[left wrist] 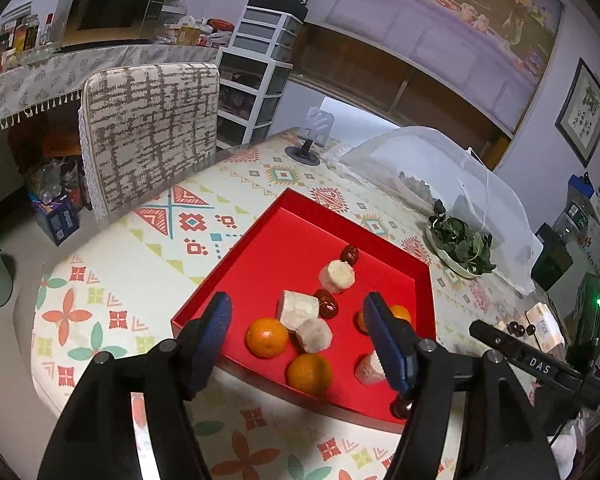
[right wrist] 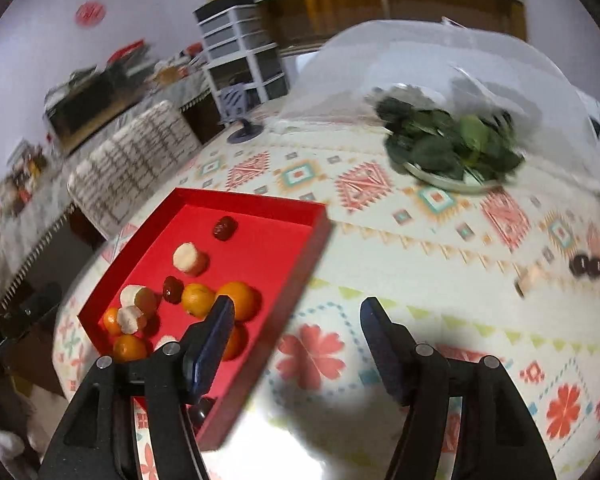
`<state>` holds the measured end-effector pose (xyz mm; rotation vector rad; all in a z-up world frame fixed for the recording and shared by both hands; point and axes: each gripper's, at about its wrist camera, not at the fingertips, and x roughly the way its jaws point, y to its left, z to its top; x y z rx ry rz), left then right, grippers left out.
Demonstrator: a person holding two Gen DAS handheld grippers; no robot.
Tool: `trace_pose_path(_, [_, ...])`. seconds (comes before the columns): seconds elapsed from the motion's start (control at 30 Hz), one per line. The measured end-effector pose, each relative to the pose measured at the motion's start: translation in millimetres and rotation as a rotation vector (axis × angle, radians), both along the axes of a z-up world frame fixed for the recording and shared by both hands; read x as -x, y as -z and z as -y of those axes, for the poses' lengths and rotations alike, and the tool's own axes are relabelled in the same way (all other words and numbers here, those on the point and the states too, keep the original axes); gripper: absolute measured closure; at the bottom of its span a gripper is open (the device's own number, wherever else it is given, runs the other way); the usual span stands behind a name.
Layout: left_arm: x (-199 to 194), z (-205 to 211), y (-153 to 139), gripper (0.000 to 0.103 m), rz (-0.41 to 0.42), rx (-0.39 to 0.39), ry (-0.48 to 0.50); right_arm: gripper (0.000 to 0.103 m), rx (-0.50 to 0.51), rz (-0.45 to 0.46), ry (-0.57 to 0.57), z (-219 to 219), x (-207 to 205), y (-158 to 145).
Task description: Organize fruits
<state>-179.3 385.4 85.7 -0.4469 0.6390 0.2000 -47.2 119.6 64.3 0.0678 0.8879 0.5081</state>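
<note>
A red tray (left wrist: 236, 258) (right wrist: 300, 240) lies on the patterned table. It holds several oranges (left wrist: 267, 337) (right wrist: 237, 300), peeled banana pieces (left wrist: 337, 276) (right wrist: 188, 257) and dark red dates (left wrist: 326, 303) (right wrist: 224, 227). My left gripper (left wrist: 298, 312) is open and empty, hovering over the tray's near end above the fruit. My right gripper (right wrist: 298, 316) is open and empty, over the tray's right edge and the tablecloth. Its arm shows at the right of the left wrist view (left wrist: 540, 364). Two dark dates (right wrist: 588, 266) (left wrist: 518, 329) lie on the table outside the tray.
A plate of green leaves (left wrist: 462, 246) (right wrist: 452, 148) sits beside a white mesh food cover (left wrist: 440, 160) (right wrist: 420, 64). A small stand (left wrist: 310, 148) (right wrist: 240, 128) is at the far table edge. An upholstered chair (left wrist: 148, 136) stands beyond the table.
</note>
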Motion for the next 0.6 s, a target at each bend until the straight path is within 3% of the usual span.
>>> trace_pose_path(0.2, [5, 25, -6, 0.033, 0.004, -0.096, -0.003, 0.033, -0.028, -0.026, -0.009, 9, 16, 9])
trace_pose_path(0.4, [13, 48, -10, 0.023, 0.006, -0.264, -0.075, 0.032, -0.021, -0.009, -0.04, 7, 37, 14])
trace_pose_path(0.5, [16, 61, -8, 0.01, -0.007, -0.338, -0.114, 0.031, 0.001, 0.009, -0.045, 7, 45, 17])
trace_pose_path(0.6, [17, 72, -5, 0.006, -0.01, -0.345, -0.126, 0.03, 0.005, 0.008, -0.039, 9, 51, 22])
